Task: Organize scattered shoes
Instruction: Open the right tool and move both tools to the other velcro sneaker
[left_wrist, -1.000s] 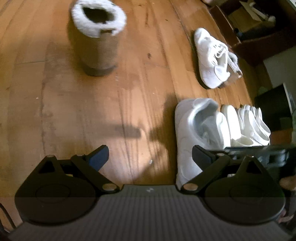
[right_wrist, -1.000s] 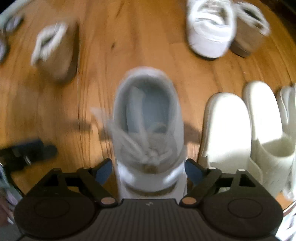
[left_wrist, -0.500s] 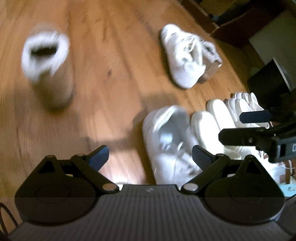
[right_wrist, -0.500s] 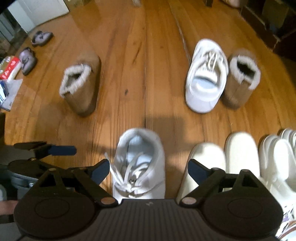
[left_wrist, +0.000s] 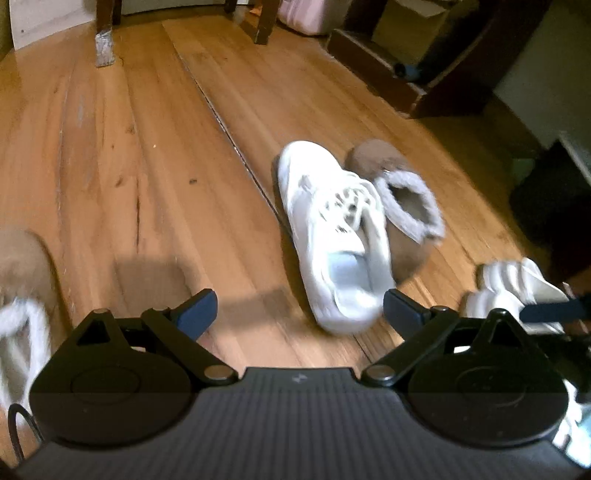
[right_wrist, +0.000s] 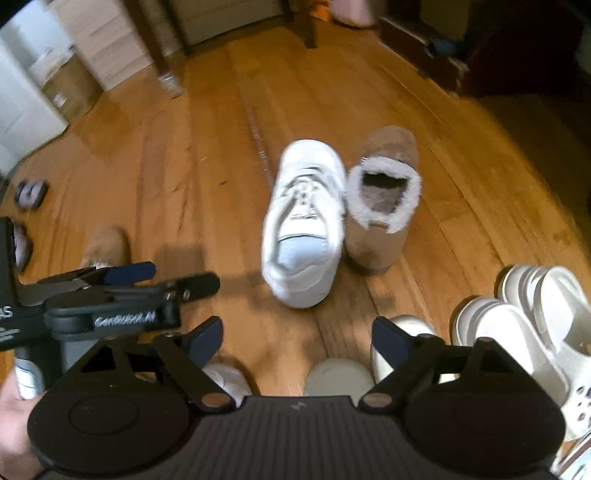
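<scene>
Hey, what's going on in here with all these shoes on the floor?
A person is tidying scattered shoes with a handheld tool in each hand. Right now neither holds anything: the left tool and the right tool both hang open above the wood floor, the right one's jaws having just been closing with nothing between them. Ahead, a white sneaker sits beside a tan fleece-lined boot, unsorted. White sandals are already lined up at the right, and another tan boot waits off to the left.
</scene>
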